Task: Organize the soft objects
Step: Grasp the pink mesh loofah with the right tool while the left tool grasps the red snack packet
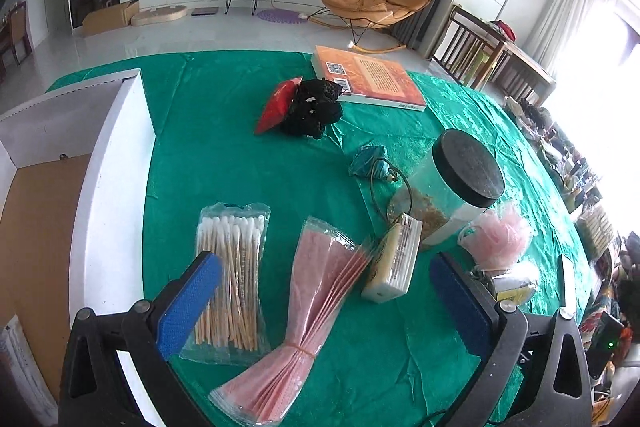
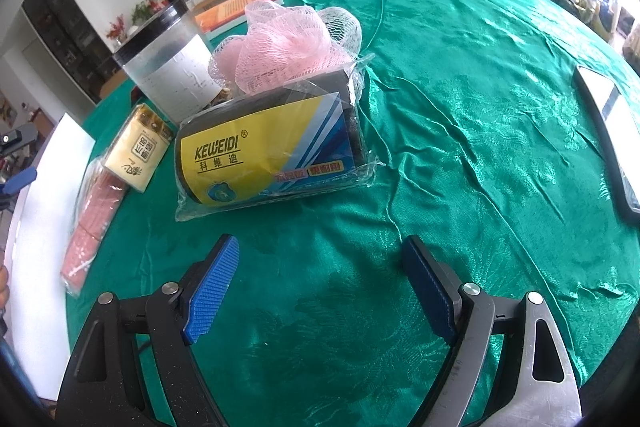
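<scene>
My left gripper (image 1: 324, 263) hangs open above the green cloth, its blue pads wide apart over a pack of pink masks (image 1: 296, 319) and a tissue pack (image 1: 394, 259). A bag of cotton swabs (image 1: 232, 271) lies just left of the masks. A pink mesh bath puff (image 1: 498, 233) sits to the right, a black fabric bundle (image 1: 314, 109) farther back. My right gripper (image 2: 320, 247) is open and empty, short of a bagged KEWEIDI sponge pack (image 2: 264, 151). Behind that pack sit the pink puff (image 2: 284, 47) and the tissue pack (image 2: 136, 155).
An open white cardboard box (image 1: 108, 195) stands at the left edge of the table. A clear jar with a black lid (image 1: 466, 167), an orange book (image 1: 370, 79), a red packet (image 1: 280, 103) and a teal pouch with a cord (image 1: 368, 159) share the cloth. A phone (image 2: 612, 131) lies right.
</scene>
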`<action>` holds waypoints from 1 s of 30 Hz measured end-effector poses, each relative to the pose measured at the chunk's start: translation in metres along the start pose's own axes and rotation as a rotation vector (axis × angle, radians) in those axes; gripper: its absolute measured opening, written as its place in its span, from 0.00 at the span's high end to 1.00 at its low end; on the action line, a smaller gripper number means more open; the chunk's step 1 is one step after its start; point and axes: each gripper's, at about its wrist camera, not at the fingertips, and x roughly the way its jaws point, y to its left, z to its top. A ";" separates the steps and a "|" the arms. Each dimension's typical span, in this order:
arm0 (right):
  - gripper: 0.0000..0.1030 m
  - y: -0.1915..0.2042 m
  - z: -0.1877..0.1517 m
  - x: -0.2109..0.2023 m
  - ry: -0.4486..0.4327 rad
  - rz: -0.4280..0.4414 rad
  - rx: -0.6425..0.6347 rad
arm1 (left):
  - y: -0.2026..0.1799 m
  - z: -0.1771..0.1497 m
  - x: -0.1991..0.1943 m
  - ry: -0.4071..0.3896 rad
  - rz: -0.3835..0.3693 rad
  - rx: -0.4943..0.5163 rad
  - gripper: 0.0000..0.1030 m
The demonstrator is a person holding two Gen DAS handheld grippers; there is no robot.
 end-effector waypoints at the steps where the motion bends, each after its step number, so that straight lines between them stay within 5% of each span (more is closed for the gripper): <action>1: 0.17 -0.001 0.000 -0.007 -0.031 0.029 0.004 | 0.002 0.002 0.002 0.006 -0.001 -0.003 0.00; 7: 0.17 -0.009 0.003 -0.057 -0.275 0.202 0.028 | 0.010 0.007 0.013 0.025 0.039 0.010 0.00; 9: 0.17 -0.010 0.027 -0.059 -0.302 0.185 -0.002 | 0.010 0.012 0.018 0.039 0.049 0.016 0.00; 14: 0.17 0.005 0.113 -0.003 -0.019 0.181 -0.122 | 0.000 0.044 0.028 0.041 0.066 0.083 0.00; 17: 0.17 0.022 0.137 0.034 0.129 0.227 -0.202 | 0.001 0.077 0.046 0.044 0.101 0.108 0.00; 19: 0.17 0.038 0.139 0.055 0.195 0.179 -0.282 | 0.011 0.098 0.065 0.048 0.120 0.081 0.00; 22: 0.21 0.049 0.134 0.078 0.239 0.100 -0.347 | 0.031 0.126 0.101 0.068 0.132 0.010 0.00; 25: 0.61 0.046 0.126 0.084 0.235 0.043 -0.375 | 0.050 0.149 0.139 0.092 0.151 -0.068 0.00; 30: 0.69 0.026 0.123 0.071 0.186 0.086 -0.298 | 0.074 0.171 0.195 0.129 0.200 -0.136 0.10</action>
